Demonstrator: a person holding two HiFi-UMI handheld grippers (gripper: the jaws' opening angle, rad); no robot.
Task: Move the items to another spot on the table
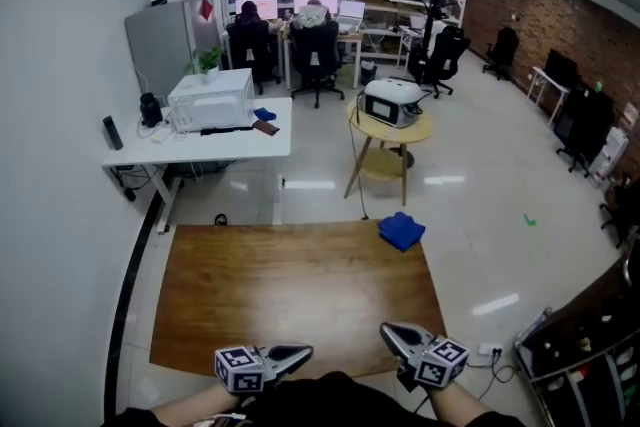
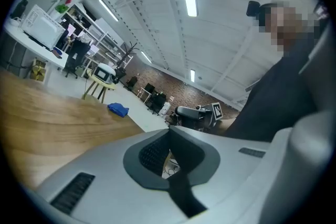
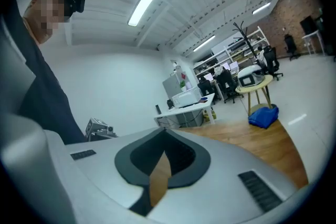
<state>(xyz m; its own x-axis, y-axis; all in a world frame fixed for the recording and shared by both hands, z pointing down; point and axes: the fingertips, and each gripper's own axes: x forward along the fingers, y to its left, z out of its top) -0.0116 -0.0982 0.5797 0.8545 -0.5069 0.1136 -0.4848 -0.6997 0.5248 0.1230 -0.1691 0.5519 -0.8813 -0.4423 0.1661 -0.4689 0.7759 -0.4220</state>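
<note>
Left gripper [image 1: 292,354] and right gripper [image 1: 396,334] low in frame, grey moulded jaws with ribbed dark pads closed tip to tip, nothing held, both over near edge of smooth wood-grain table [image 1: 280,285], crumpled blue cloth [image 1: 401,230] at table's upper right corner, glossy pale floor [image 1: 480,215] beyond.

Table [image 1: 290,290]: mid-brown wood with a streaked, darker grain; cloth [image 1: 401,230]: plain bright blue. Left gripper [image 1: 300,352] and right gripper [image 1: 392,331]: pale grey shells with dark grey to black ribbed pads [image 2: 152,155], each of the 2 bearing a cube [image 1: 238,370] patterned with black squares on white. Surroundings: glossy pale grey floor [image 1: 480,195], white desk [image 1: 200,147] with a white microwave [image 1: 212,99], pale yellow-wood side table [image 1: 420,129], red-brown brick wall [image 1: 545,15], black office chairs [image 1: 317,50] and 2 pink-lit screens [image 1: 262,7].
</note>
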